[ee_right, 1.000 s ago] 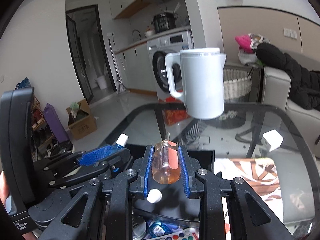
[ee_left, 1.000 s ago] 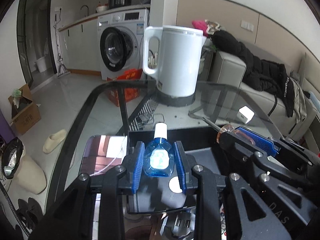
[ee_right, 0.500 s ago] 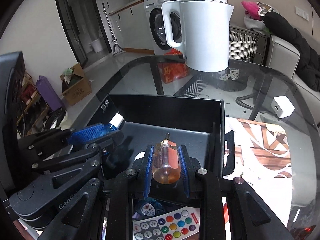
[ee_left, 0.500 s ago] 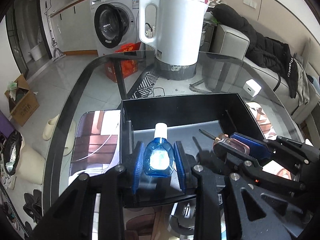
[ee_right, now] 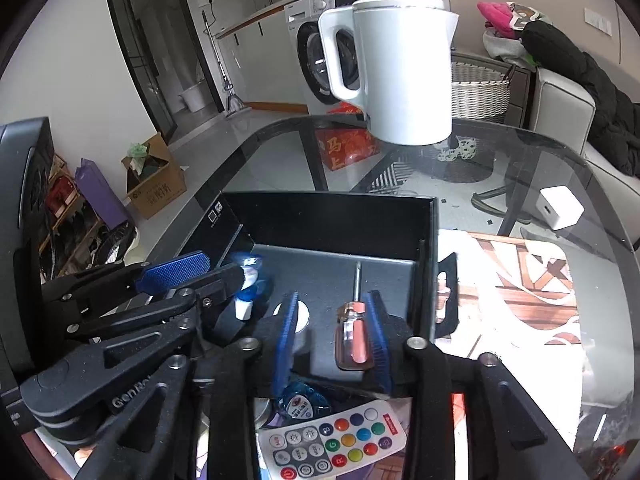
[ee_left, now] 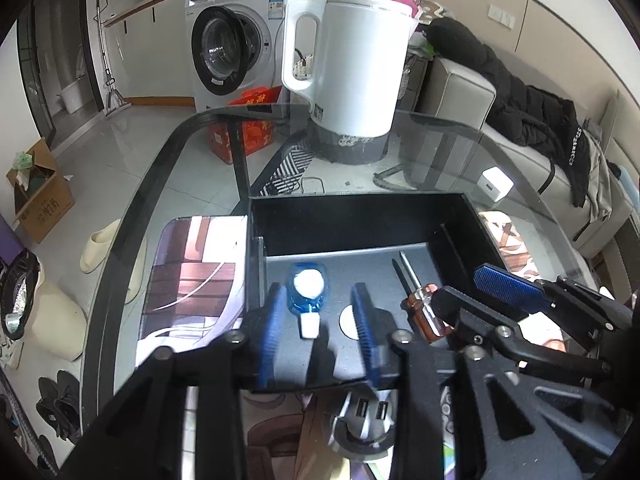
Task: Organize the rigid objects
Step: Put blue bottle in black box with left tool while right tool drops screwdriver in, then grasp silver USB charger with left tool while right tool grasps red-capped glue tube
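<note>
A black open box (ee_left: 352, 220) (ee_right: 320, 216) stands on the glass table. A small blue bottle with a white cap (ee_left: 307, 298) (ee_right: 250, 284) lies on the box floor between the spread fingers of my left gripper (ee_left: 318, 316), which is open. An orange-handled screwdriver (ee_right: 352, 332) (ee_left: 424, 308) lies on the box floor between the spread fingers of my right gripper (ee_right: 332, 336), which is open; its handle lies against the right finger (ee_right: 378, 332). Both grippers hover over the box's near edge.
A white kettle (ee_left: 352, 64) (ee_right: 396, 68) stands behind the box. A white charger cube (ee_left: 496, 186) (ee_right: 560, 208) lies at the right. A remote with coloured buttons (ee_right: 332, 444) and a USB hub (ee_left: 366, 420) lie in front of the box. Patterned mats flank it.
Both grippers lowered over the box and opened. The blue bottle and the screwdriver left the fingers and now lie on the box floor.
</note>
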`<act>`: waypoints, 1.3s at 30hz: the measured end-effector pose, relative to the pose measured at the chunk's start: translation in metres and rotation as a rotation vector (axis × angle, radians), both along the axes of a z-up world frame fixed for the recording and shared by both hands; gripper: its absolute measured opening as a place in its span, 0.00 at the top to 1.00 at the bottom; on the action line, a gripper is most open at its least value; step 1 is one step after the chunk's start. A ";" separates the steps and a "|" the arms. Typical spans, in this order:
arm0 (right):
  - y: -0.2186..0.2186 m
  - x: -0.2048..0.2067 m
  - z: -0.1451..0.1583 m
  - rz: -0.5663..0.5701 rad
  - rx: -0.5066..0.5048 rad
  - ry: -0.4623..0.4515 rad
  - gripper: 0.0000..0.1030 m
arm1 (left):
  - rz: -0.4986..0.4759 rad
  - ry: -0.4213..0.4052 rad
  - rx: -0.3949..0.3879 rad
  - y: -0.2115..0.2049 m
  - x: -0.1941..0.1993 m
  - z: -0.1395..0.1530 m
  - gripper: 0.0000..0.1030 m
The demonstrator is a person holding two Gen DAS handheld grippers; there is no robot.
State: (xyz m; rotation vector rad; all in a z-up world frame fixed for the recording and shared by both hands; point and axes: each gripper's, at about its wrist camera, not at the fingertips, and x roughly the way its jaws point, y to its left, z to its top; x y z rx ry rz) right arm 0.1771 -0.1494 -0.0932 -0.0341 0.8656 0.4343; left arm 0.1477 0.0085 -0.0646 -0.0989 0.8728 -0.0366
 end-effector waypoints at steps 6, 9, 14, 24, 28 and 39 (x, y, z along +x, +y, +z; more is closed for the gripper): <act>-0.012 -0.014 0.014 0.001 0.041 -0.031 0.56 | -0.019 -0.027 -0.019 0.005 -0.017 0.009 0.51; -0.020 -0.022 0.020 -0.002 0.053 -0.039 0.56 | -0.025 -0.026 -0.016 0.007 -0.025 0.011 0.50; -0.041 -0.031 0.027 -0.031 0.049 -0.048 0.56 | -0.031 -0.019 -0.025 0.009 -0.036 0.014 0.49; -0.078 -0.026 0.007 -0.090 0.044 0.031 0.46 | -0.063 0.054 -0.021 0.001 -0.043 0.000 0.47; -0.092 -0.023 0.003 -0.127 0.060 0.058 0.46 | -0.088 0.080 -0.011 -0.005 -0.045 -0.006 0.46; -0.105 -0.003 -0.033 -0.196 -0.013 0.145 0.46 | -0.167 0.176 0.004 -0.035 -0.041 -0.027 0.45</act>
